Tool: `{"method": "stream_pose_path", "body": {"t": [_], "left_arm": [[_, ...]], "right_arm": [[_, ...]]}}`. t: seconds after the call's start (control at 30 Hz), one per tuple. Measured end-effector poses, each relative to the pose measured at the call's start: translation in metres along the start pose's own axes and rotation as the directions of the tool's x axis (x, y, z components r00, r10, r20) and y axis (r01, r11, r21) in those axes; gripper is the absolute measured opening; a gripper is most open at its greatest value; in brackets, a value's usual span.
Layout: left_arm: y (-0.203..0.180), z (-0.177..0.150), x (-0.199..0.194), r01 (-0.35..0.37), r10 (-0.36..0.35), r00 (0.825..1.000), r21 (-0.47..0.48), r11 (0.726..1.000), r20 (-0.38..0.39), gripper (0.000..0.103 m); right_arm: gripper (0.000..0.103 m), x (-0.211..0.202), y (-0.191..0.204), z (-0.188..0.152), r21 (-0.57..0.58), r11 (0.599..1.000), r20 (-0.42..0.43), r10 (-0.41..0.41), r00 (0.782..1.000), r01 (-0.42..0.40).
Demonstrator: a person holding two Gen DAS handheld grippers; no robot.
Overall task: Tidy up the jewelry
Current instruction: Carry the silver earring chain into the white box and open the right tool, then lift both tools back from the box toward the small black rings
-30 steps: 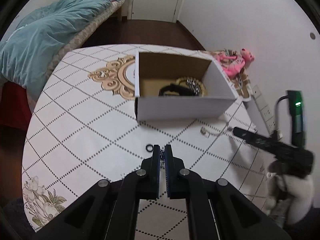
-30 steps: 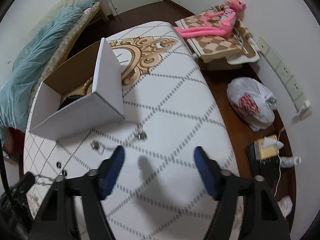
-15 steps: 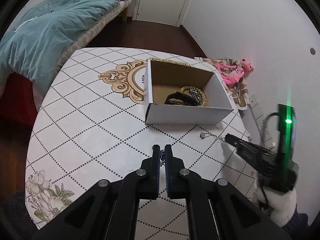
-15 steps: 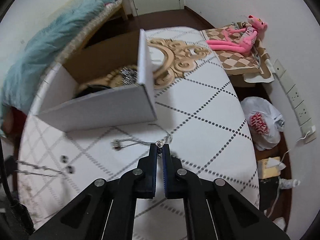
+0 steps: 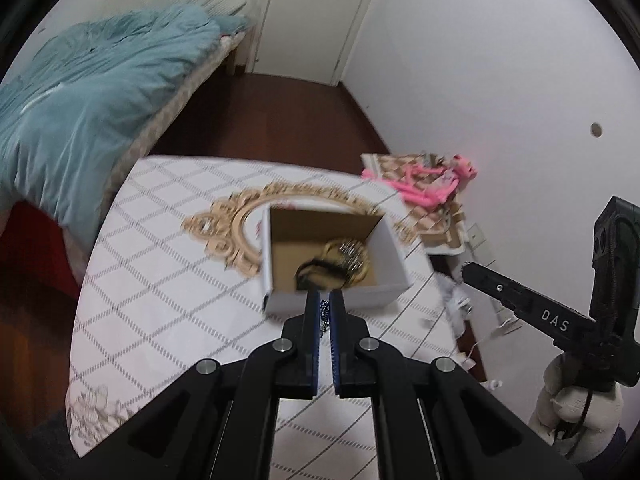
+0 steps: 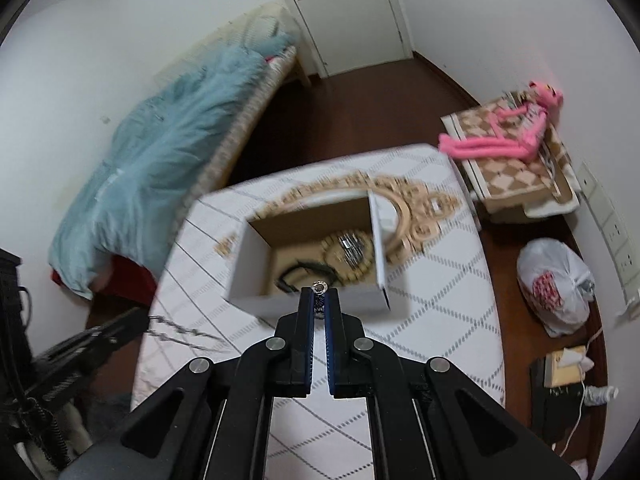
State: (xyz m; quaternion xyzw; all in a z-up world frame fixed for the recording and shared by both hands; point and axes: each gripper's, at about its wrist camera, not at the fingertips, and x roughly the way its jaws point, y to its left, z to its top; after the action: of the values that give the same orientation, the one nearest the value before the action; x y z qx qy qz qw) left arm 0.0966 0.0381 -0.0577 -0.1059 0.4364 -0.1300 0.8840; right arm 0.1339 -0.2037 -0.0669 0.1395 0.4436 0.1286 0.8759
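Over the white patterned table [image 5: 168, 280], your open cardboard box [image 6: 256, 264] already holds a beaded bracelet [image 6: 352, 254] and a dark band [image 5: 316, 272], so what's left is the thin necklace chain [image 6: 180, 334], strung between your left gripper [image 5: 325, 308] and right gripper [image 6: 319, 300], each pinching one end.

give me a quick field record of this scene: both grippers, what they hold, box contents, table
left gripper: shut on a thin chain, above the table
right gripper: shut on a small ring-ended piece
chain: hangs in the air from the left gripper, blurred
box: open white cardboard, on the table
box contents: beaded bracelet, dark band
table: white diamond pattern with a gold ornament
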Motion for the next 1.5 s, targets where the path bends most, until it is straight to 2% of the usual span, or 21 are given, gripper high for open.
{"method": "stream_pose_path", "body": {"t": [0.13, 0.3, 0.47, 0.73, 0.83, 0.93, 1.03, 1.13, 1.17, 1.23, 1.27, 1.33, 1.4, 1.43, 1.47, 1.5], "left_arm": [[-0.011, 0.034, 0.005, 0.031, -0.032, 0.999, 0.028, 0.999, 0.019, 0.002], [-0.016, 0.068, 0.039, 0.051, -0.049, 0.998, 0.053, 0.997, -0.029, 0.002], [-0.012, 0.086, 0.087, 0.046, -0.039, 0.993, 0.061, 0.997, -0.109, 0.002], [-0.001, 0.091, 0.143, 0.007, 0.008, 0.977, 0.071, 0.997, -0.211, 0.002], [0.005, 0.094, 0.157, -0.014, 0.03, 0.97, 0.069, 0.998, -0.24, 0.003], [0.013, 0.097, 0.167, -0.073, 0.084, 0.961, 0.049, 0.996, -0.265, 0.006], [0.02, 0.098, 0.177, -0.138, 0.143, 0.94, 0.036, 0.99, -0.311, 0.007], [0.025, 0.096, 0.178, -0.188, 0.194, 0.932, 0.05, 0.981, -0.307, 0.009], [0.026, 0.095, 0.178, -0.207, 0.214, 0.928, 0.055, 0.977, -0.305, 0.017], [0.03, 0.095, 0.176, -0.227, 0.232, 0.926, 0.05, 0.973, -0.297, 0.053], [0.032, 0.095, 0.175, -0.235, 0.238, 0.926, 0.046, 0.971, -0.292, 0.081], [0.036, 0.095, 0.169, -0.24, 0.241, 0.933, 0.035, 0.97, -0.267, 0.084], [0.039, 0.094, 0.165, -0.257, 0.257, 0.931, 0.036, 0.966, -0.259, 0.084], [0.04, 0.093, 0.163, -0.265, 0.266, 0.93, 0.038, 0.964, -0.256, 0.085], [0.041, 0.093, 0.162, -0.271, 0.273, 0.928, 0.04, 0.962, -0.252, 0.089], [0.041, 0.092, 0.161, -0.279, 0.28, 0.927, 0.042, 0.959, -0.248, 0.094]], "right_arm": [[0.005, -0.004, 0.008, 0.033, -0.017, 1.0, 0.015, 0.023, 1.0, -0.023], [0.005, 0.023, 0.012, 0.062, -0.046, 0.999, -0.033, 0.002, 0.999, -0.003], [0.005, 0.065, 0.002, 0.072, -0.054, 0.998, -0.124, -0.034, 0.992, 0.028], [0.005, 0.108, -0.017, 0.066, -0.037, 0.998, -0.237, -0.059, 0.97, 0.052], [0.005, 0.118, -0.02, 0.062, -0.047, 0.997, -0.277, -0.065, 0.959, 0.054], [0.005, 0.126, -0.021, 0.059, -0.059, 0.996, -0.307, -0.075, 0.949, 0.06], [0.005, 0.132, -0.022, 0.06, -0.064, 0.996, -0.328, -0.081, 0.941, 0.063], [0.005, 0.14, -0.02, 0.061, -0.085, 0.993, -0.362, -0.106, 0.926, 0.08], [0.006, 0.142, -0.02, 0.061, -0.096, 0.991, -0.372, -0.124, 0.92, 0.095], [0.006, 0.148, -0.021, 0.06, -0.099, 0.988, -0.402, -0.149, 0.904, 0.119], [0.006, 0.15, -0.022, 0.06, -0.099, 0.987, -0.408, -0.153, 0.9, 0.123], [0.006, 0.153, -0.025, 0.058, -0.092, 0.987, -0.427, -0.16, 0.89, 0.133], [0.009, 0.155, -0.028, 0.057, -0.084, 0.986, -0.434, -0.168, 0.885, 0.146], [0.017, 0.155, -0.029, 0.057, -0.085, 0.985, -0.434, -0.175, 0.884, 0.153], [0.02, 0.154, -0.029, 0.058, -0.076, 0.986, -0.429, -0.167, 0.888, 0.148], [0.034, 0.152, -0.029, 0.058, -0.074, 0.985, -0.424, -0.17, 0.89, 0.153]]}}
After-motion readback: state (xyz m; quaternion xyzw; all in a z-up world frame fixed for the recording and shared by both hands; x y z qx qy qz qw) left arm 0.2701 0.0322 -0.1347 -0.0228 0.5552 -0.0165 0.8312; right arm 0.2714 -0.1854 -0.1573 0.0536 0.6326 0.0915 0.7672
